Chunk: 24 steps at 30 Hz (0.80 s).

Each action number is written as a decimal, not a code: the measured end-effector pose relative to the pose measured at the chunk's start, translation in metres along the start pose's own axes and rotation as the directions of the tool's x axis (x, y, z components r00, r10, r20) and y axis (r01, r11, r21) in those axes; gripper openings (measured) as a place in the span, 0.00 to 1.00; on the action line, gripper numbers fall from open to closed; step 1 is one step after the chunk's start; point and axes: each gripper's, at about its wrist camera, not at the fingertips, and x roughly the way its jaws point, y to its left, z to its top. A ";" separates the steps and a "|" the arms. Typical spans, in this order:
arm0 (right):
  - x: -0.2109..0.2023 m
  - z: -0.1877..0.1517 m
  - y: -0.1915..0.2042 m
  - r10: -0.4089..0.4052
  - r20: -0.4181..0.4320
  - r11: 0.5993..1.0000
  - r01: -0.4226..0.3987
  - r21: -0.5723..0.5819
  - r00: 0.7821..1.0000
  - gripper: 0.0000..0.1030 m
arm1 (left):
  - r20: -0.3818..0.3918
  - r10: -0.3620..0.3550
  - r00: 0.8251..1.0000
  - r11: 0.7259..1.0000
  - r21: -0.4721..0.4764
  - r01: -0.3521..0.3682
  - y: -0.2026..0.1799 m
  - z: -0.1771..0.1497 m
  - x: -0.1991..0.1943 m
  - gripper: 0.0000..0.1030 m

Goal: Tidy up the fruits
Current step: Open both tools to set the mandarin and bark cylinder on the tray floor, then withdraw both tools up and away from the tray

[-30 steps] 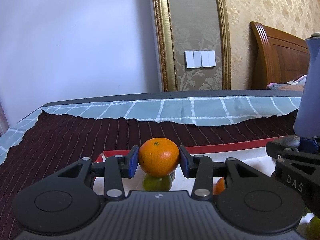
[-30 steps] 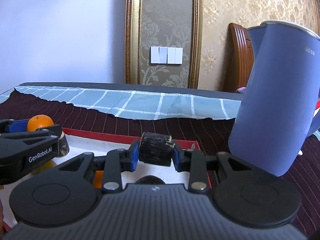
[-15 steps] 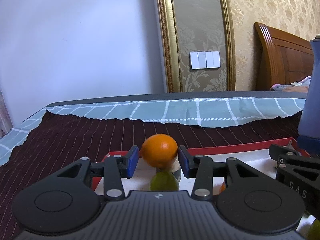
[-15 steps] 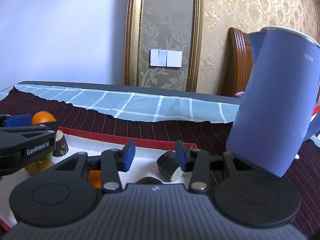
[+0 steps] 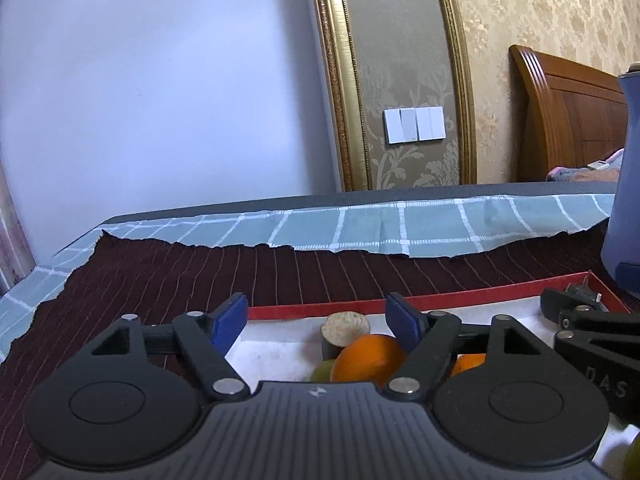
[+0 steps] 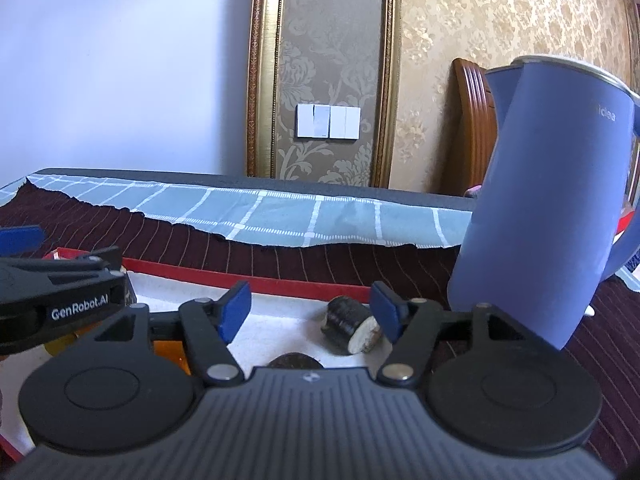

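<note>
Surface: dark maroon ribbed cloth [image 5: 168,276] with thin pale lines, spread ahead of both tongs; beyond it a pale blue checked cloth [image 5: 400,228] with a ragged near edge. Room behind: plain white wall [image 5: 160,80], gold-framed damask panel [image 5: 400,60] carrying a white switch plate [image 5: 415,125], carved wooden headboard [image 5: 568,120] far right.

Red-rimmed tray [image 5: 460,300] with white lining directly under both tongs.

Left tongs [image 5: 316,316]: jaws opening, blue pads apart, nothing gripped. Orange [image 5: 370,358] now low in the tray, below and just inside the right-hand pad, beside a greenish fruit [image 5: 322,370] and an upright dark stub with pale cut top [image 5: 345,326]. One second earlier, same orange clamped between the pads, raised above the fruit.

Right tongs [image 6: 312,312]: jaws opening, empty. Dark cylindrical piece [image 6: 350,325], rough black skin, pale cut end, lying on the lining between and beyond the pads, nearer the right one; pinched there a second ago. Rounded dark lump [image 6: 295,360] just ahead of the body.

Smooth matte blue kettle [image 6: 552,200], tapered, standing right of the right tongs on the maroon cloth.
</note>
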 end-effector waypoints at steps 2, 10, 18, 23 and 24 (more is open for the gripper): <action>0.000 0.000 -0.002 -0.001 0.000 1.000 0.001 0.007 1.000 0.66 | 0.000 0.006 1.000 1.000 0.000 -0.006 0.001 0.000 -0.001 0.73; -0.005 -0.004 -0.007 0.010 -0.007 0.999 -0.010 0.033 1.000 0.81 | -0.001 0.005 1.000 1.000 0.010 -0.005 0.001 -0.003 -0.009 0.78; -0.015 -0.010 -0.007 0.013 -0.015 0.999 -0.012 0.031 1.000 0.96 | -0.029 -0.023 0.999 1.000 0.008 0.023 0.002 -0.003 -0.020 0.85; -0.023 -0.014 -0.013 0.029 -0.022 0.997 -0.028 0.073 0.999 1.00 | -0.034 -0.038 0.999 0.999 -0.005 0.037 0.005 -0.006 -0.028 0.85; -0.025 -0.014 -0.013 0.031 -0.018 0.997 -0.029 0.076 0.999 1.00 | -0.034 -0.038 0.999 0.999 0.000 0.038 0.005 -0.007 -0.031 0.85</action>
